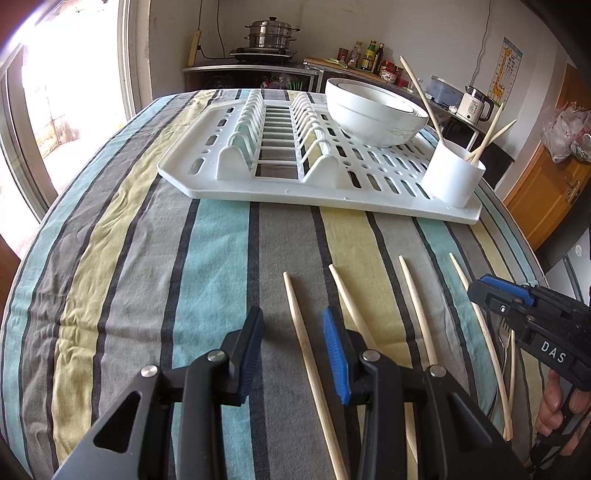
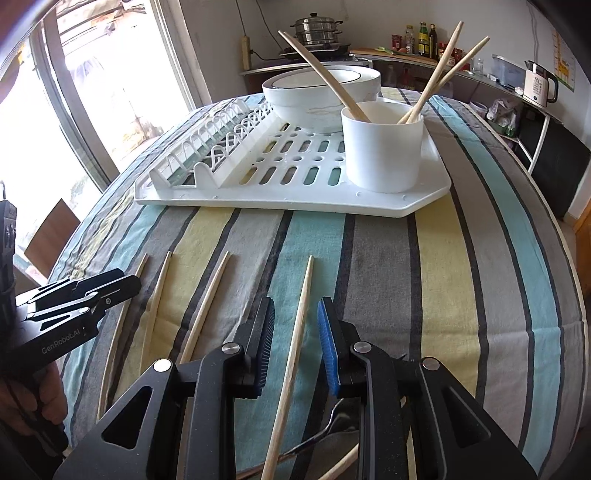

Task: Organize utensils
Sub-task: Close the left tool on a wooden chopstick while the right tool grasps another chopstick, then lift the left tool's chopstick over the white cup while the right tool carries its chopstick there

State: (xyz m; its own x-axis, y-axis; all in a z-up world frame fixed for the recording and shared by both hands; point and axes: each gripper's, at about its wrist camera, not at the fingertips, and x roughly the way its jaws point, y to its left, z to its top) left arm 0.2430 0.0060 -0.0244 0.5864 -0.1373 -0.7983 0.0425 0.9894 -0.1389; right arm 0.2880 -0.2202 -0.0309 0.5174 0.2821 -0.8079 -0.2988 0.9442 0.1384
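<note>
Several wooden chopsticks point(image 1: 306, 354) lie side by side on the striped cloth; they also show in the right wrist view point(image 2: 291, 354). A white utensil cup point(image 1: 452, 173) point(image 2: 382, 146) on the white drying rack point(image 1: 229, 184) point(image 2: 258, 197) holds three chopsticks. My left gripper point(image 1: 293, 328) is open and empty, a chopstick lying between its fingers on the cloth. My right gripper point(image 2: 295, 328) is open, straddling another chopstick; it also shows in the left wrist view point(image 1: 495, 295). A metal fork point(image 2: 328, 432) lies under the right gripper.
Stacked white bowls point(image 1: 373, 110) point(image 2: 317, 92) sit on the rack behind the cup. The table edge curves away at the right point(image 2: 569, 258). A window is at the left, and a counter with a steamer pot point(image 1: 271, 35) and bottles at the back.
</note>
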